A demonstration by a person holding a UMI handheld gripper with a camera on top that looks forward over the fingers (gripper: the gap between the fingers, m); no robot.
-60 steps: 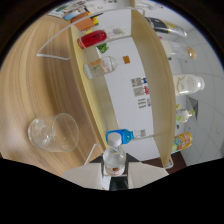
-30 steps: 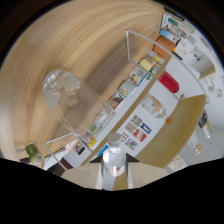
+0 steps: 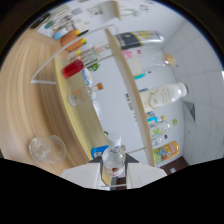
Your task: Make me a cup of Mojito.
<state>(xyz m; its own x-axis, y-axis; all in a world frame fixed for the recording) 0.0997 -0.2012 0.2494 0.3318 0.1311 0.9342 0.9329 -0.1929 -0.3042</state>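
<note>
The gripper view is strongly tilted, so the shelving runs diagonally away from the fingers. The gripper has its two pale fingers closed narrowly on a small clear bottle, both pads pressing its sides low down while its neck and cap rise just ahead of them. Which ingredient it holds cannot be read. Near and to the left on the wooden counter lies a clear glass cup, well apart from the fingers; it looks to be the vessel for the drink. Farther off, a red-filled bottle stands on the wooden shelf unit, and to the right a white bottle stands against the white wall, with a dark can-like container beyond it.

The held bottle is probably rigid, smooth and slippery, light if nearly empty, and breakable if it is glass. A firm grip on its widest straight section, kept low, should stop it pivoting when tipped. The cup appears thin and fragile, best taken around its body, not its rim.
</note>
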